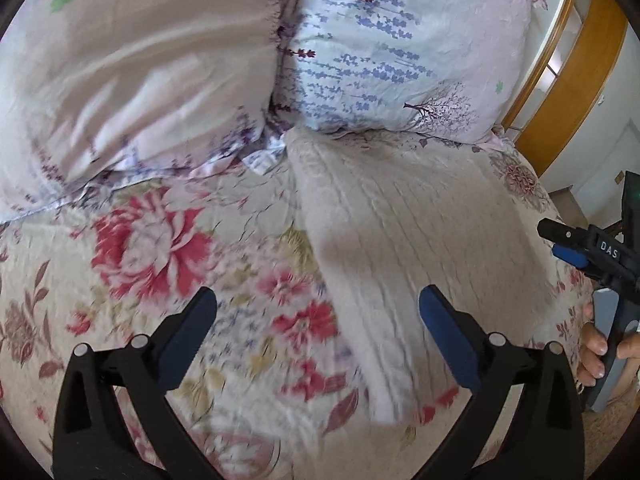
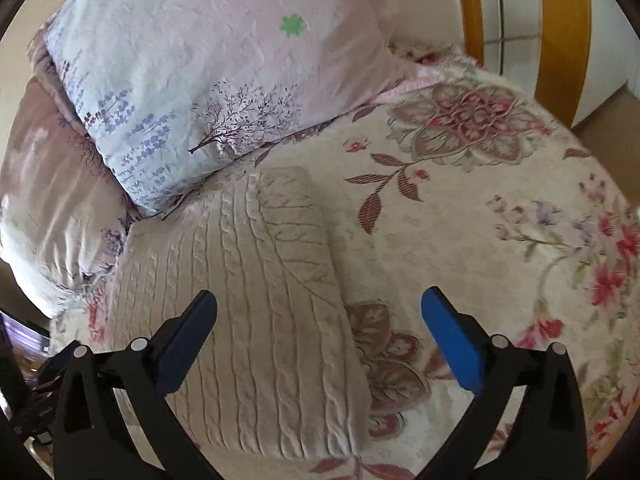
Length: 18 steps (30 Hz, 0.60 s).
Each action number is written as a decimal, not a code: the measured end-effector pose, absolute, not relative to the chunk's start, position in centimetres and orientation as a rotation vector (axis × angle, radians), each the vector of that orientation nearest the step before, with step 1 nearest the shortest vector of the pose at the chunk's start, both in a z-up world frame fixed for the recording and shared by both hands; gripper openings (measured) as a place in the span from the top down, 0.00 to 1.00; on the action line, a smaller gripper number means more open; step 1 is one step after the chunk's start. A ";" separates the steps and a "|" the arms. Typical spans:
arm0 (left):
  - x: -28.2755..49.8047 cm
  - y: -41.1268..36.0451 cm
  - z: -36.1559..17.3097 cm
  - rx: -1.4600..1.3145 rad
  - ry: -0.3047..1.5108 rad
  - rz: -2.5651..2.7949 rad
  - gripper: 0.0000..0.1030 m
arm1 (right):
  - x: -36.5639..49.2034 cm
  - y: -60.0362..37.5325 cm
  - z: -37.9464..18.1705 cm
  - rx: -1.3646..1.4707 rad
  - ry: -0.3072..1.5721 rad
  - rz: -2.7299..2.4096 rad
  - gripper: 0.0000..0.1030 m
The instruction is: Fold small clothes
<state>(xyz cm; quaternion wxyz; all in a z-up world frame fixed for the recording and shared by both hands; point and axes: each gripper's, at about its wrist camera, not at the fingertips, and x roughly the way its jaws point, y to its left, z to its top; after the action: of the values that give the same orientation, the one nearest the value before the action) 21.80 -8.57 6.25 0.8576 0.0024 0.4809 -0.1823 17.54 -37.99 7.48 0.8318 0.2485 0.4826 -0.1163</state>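
Cable-knit sweater (image 2: 256, 304) lies folded on the floral bedspread (image 2: 500, 240), just ahead of my left gripper (image 1: 318, 320) and right gripper (image 2: 319, 320); both gape, empty. Folding looks finished.

A floral bedspread (image 2: 500, 208) carries two printed pillows (image 2: 224, 64) beside wood-trimmed wardrobe doors (image 2: 560, 28).
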 end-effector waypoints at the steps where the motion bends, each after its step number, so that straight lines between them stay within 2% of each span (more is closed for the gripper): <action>1: 22.4 -9.0 5.9 0.004 1.020 -0.378 0.02 | 17.8 -38.1 7.3 0.536 1.024 -0.239 0.01; 7: 24.7 -9.8 4.5 -0.163 1.073 -0.471 0.02 | 18.5 -39.1 6.4 0.629 1.005 -0.185 0.01; 12: 25.8 -11.0 3.7 -0.149 1.091 -0.479 0.02 | 19.0 -40.4 5.0 0.756 1.001 -0.148 0.01; 18: 27.0 -10.6 2.2 -0.230 1.130 -0.496 0.02 | 19.5 -40.3 4.0 0.770 1.007 -0.117 0.02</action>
<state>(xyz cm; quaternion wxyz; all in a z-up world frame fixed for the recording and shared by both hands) 26.97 -10.63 2.17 0.8094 -0.1076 0.5286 -0.2320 19.51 -40.27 3.98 0.8042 0.3597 0.4700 -0.0547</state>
